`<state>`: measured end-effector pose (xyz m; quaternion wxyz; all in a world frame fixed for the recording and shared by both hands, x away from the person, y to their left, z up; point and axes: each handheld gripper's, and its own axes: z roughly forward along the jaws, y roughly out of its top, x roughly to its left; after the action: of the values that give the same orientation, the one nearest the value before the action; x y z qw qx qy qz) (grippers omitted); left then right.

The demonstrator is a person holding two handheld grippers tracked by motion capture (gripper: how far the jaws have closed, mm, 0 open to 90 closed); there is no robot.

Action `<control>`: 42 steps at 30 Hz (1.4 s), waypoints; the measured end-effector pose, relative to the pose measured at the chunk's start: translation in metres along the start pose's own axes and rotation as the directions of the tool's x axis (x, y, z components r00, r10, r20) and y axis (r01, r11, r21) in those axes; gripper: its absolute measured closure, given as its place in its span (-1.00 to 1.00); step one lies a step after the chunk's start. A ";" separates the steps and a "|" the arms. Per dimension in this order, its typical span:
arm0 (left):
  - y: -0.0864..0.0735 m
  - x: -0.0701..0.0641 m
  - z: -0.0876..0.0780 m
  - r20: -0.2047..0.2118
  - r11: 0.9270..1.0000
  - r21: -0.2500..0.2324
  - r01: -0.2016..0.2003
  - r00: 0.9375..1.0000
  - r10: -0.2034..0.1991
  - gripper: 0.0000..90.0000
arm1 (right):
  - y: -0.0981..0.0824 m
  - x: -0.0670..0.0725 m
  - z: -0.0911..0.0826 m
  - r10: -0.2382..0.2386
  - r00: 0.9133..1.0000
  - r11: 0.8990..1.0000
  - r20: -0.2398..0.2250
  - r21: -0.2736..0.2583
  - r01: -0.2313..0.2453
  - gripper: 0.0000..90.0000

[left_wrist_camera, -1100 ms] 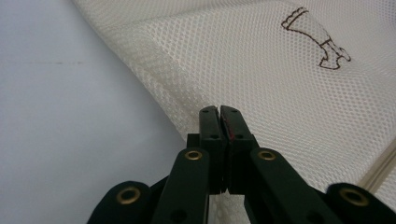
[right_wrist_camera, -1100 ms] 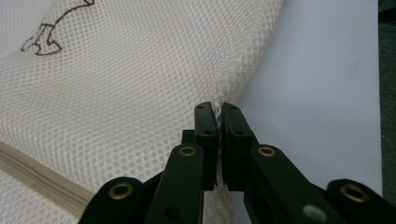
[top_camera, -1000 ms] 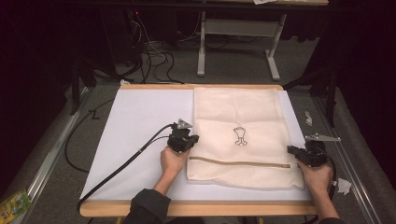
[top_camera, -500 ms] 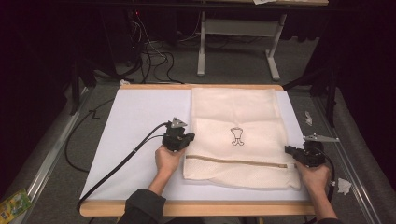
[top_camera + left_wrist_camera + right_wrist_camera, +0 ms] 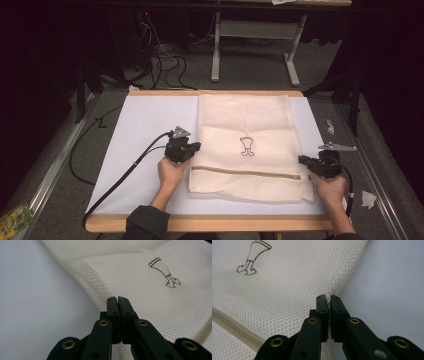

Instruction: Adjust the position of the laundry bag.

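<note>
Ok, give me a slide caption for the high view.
Both grippers, left gripper and right gripper, pinch opposite edges of a cream mesh laundry bag on a white table.

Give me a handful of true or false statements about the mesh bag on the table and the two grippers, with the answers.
1. The left gripper is shut on the mesh bag's edge. True.
2. The right gripper hangs open above the bag. False: its jaws are closed on the bag's other side edge.
3. The bag lies on a white mat. True.
4. The zipper runs along the bag's far end. False: it crosses near the end closest to the person.
5. A small dark drawing marks the bag. True.
</note>
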<state>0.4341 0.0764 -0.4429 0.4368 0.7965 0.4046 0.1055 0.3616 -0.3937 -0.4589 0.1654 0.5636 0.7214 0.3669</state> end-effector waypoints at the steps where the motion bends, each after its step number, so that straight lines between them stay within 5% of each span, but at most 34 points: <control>1: 0.000 0.001 0.000 0.000 1.000 -0.001 0.001 1.000 -0.001 0.97 | 0.000 0.000 0.000 0.000 1.000 1.000 0.000 0.000 0.000 0.95; 12: -0.008 0.018 -0.014 -0.021 0.999 -0.010 0.037 0.999 -0.038 0.97 | 0.006 0.015 0.011 -0.013 0.999 1.000 -0.032 -0.003 0.013 0.95; 19: -0.008 0.020 -0.021 -0.044 1.000 -0.008 0.012 0.999 -0.012 0.97 | 0.010 0.023 0.015 -0.036 0.999 0.999 -0.033 0.007 0.037 0.95; 42: -0.025 0.047 -0.045 -0.092 0.997 -0.026 0.075 0.993 -0.077 0.96 | 0.016 0.049 0.033 -0.061 0.993 0.998 -0.100 -0.011 0.061 0.95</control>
<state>0.4275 0.1457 -0.4447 0.4301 0.7699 0.4531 0.1302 0.3790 -0.3346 -0.4617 0.1422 0.5215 0.7443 0.3923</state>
